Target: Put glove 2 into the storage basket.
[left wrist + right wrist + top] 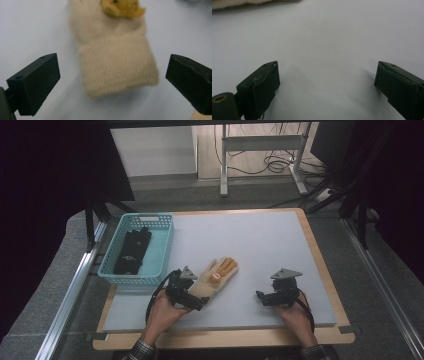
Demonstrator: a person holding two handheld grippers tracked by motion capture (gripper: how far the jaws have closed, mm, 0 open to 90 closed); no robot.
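Note:
A cream knitted glove [212,282] with orange-yellow fingers lies flat on the grey mat, fingers pointing to the far right. My left gripper [196,303] sits at its cuff, open. In the left gripper view the cuff [117,67] lies between and just beyond the two wide-apart jaws, not touched. My right gripper [262,298] rests low over the bare mat to the right of the glove, open with nothing between its jaws. An edge of the glove [249,3] shows at the top left of the right gripper view.
A turquoise basket [162,252] stands at the mat's left edge with black gloves [132,251] inside. The grey mat [260,245] lies on a wooden board. A metal rail [70,295] runs along the left side.

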